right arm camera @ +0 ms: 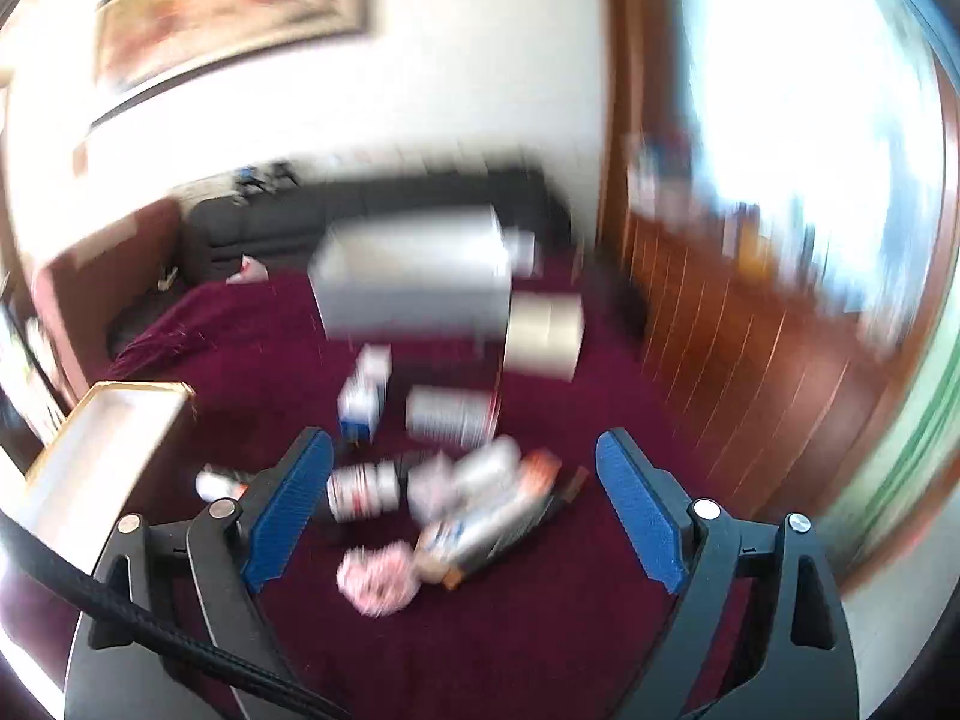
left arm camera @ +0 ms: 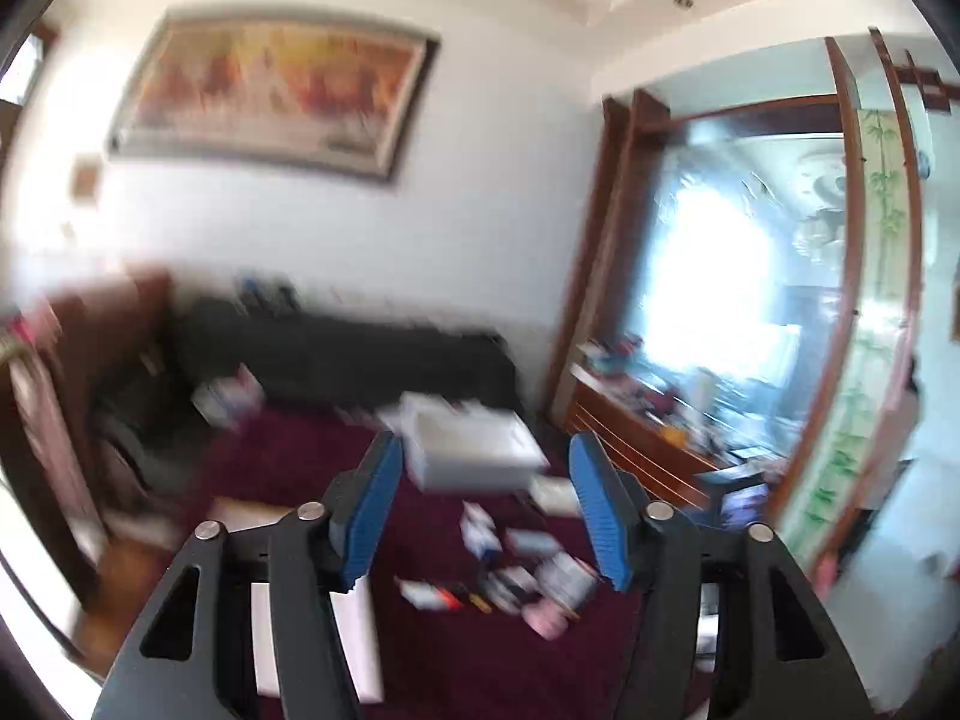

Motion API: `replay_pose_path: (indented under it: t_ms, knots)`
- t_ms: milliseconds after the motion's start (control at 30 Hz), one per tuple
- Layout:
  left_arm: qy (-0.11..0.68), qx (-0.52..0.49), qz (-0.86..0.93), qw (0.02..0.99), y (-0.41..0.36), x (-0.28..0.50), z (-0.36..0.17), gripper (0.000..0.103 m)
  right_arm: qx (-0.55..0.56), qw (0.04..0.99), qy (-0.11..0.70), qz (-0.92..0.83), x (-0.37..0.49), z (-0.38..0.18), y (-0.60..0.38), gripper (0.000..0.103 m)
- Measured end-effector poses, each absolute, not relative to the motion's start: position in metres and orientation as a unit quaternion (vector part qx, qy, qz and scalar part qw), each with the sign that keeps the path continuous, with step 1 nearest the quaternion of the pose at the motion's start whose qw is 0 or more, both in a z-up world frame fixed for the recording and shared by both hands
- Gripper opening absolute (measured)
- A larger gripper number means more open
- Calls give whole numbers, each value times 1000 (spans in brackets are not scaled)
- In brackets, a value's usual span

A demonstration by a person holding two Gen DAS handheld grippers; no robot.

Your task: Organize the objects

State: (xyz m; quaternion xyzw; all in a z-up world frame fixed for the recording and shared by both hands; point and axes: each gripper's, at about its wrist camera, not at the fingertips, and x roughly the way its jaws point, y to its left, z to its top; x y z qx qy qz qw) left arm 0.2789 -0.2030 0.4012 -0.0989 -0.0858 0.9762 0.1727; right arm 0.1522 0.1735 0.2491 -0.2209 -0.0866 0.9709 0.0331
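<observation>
Both views are blurred by motion. Several small boxes, tubes and packets [left arm camera: 510,570] lie scattered on a dark red cloth [left arm camera: 288,456], with a pink roll [right arm camera: 378,582] nearest me. A white open box [left arm camera: 474,444] stands behind them, also seen as the white box [right arm camera: 414,282] in the right wrist view. My left gripper [left arm camera: 483,504] is held high above the cloth, its blue pads apart with nothing between them. My right gripper [right arm camera: 465,510] hovers over the scattered items, jaws wide, nothing gripped.
A dark sofa [left arm camera: 336,348] runs along the far wall under a framed picture [left arm camera: 270,96]. A wooden cabinet [right arm camera: 750,348] with clutter stands at the right. A gold-edged tray [right arm camera: 102,450] sits at the cloth's left. A beige box [right arm camera: 543,330] stands beside the white one.
</observation>
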Motion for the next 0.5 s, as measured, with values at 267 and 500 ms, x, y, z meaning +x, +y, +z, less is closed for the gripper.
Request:
replay_pose_path:
  t_ms: [267,500]
  knots:
    - [-53,-21,996,69,-194,228,462,80,-214,58,-383,896,169,287,67,100]
    - [-107,-24,989,99,-244,246,486,80,-198,54,-237,950,226,387,143,100]
